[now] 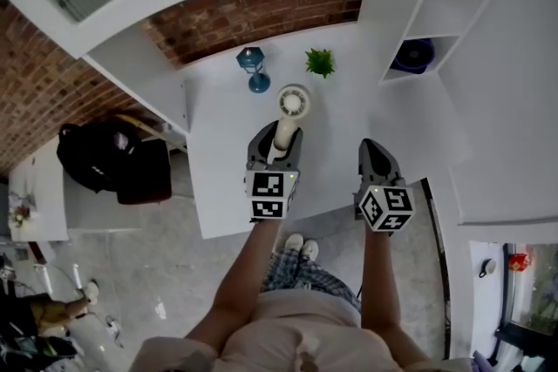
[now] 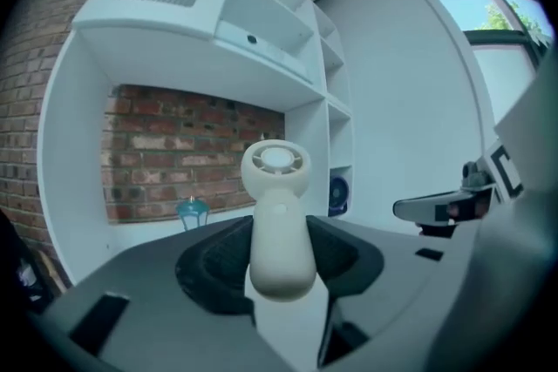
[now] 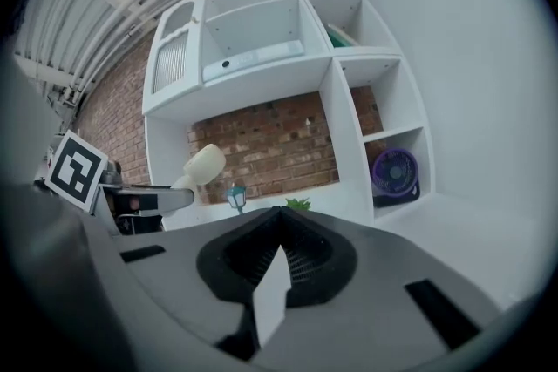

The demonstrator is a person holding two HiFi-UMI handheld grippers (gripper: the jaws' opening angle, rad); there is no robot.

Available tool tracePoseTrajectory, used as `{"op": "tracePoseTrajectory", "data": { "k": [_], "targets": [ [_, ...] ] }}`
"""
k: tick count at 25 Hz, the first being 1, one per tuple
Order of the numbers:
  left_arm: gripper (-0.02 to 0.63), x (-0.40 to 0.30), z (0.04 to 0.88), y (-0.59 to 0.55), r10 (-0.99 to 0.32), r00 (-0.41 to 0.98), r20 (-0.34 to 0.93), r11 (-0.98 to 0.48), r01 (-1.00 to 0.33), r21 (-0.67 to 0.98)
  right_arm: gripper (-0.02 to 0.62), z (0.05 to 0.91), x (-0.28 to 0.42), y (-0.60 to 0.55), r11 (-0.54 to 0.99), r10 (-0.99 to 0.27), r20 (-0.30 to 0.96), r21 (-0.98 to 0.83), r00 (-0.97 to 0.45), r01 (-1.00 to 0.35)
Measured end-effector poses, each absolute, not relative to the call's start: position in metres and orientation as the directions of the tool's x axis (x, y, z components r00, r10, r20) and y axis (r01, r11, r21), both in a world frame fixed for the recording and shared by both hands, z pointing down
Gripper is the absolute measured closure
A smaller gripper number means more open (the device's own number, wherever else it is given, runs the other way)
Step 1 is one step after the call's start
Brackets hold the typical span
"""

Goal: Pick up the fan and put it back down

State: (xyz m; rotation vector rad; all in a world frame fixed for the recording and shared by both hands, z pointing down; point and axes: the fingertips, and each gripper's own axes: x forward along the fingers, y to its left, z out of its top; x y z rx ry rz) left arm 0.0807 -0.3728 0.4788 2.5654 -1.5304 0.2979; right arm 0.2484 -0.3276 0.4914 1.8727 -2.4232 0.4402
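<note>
One fan point(image 1: 293, 104), cream, handheld type, sits in the left gripper point(image 1: 277, 138). The jaws are clenched on its handle from both sides. The long axis runs along the gripper's own pointing line: the butt end is back toward the gripper body and the round head sticks out ahead of the fingertips, slightly up. It looks held clear of the bench point(image 1: 349, 122), not resting on it, though the head view alone can't confirm the gap.

The right gripper point(image 1: 377, 154) is beside the left one on its right, a little apart. Its jaws are closed together with nothing between them. It is not touching the fan, so the left hand is the one doing the job.

For the put-down, the bench lies below and ahead of the left gripper, and the patch under the fan is bare. A blue lantern point(image 1: 253, 68) and a small green plant point(image 1: 320, 62) stand further ahead, beyond the fan head and apart from it. Keep the drop short of them.

The bench is white, smooth and flat. Behind it are a brick wall point(image 1: 261, 9) and white shelving. A purple fan point(image 1: 414, 55) sits in a shelf cubby ahead-right of the right gripper. The floor is grey.
</note>
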Motion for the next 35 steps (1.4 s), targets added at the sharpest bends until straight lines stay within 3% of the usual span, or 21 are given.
{"op": "tracePoseTrajectory", "data": {
  "k": [4, 9, 27, 35],
  "targets": [
    [0.401, 0.074, 0.445, -0.363, -0.873, 0.459, 0.163, -0.463, -0.886, 0.014, 0.58, 0.464, 0.251, -0.319, 0.235, -0.954, 0.145, -0.185, -0.263, -0.954],
    [0.401, 0.072, 0.448, -0.357, -0.874, 0.453, 0.177, -0.457, -0.889, 0.02, 0.58, 0.457, 0.25, -0.315, 0.239, -0.955, 0.132, -0.188, -0.266, -0.952],
    [0.402, 0.11, 0.644, -0.383, -0.697, 0.424, 0.578, -0.434, -0.892, 0.13, 0.58, 0.584, 0.23, -0.35, 0.266, -0.852, 0.401, -0.223, -0.337, -0.938],
    [0.4, 0.113, 0.697, -0.374, -0.592, 0.392, 0.705, -0.45, -0.886, 0.115, 0.58, 0.604, 0.231, -0.353, 0.251, -0.838, 0.428, -0.248, -0.338, -0.936]
  ]
}}
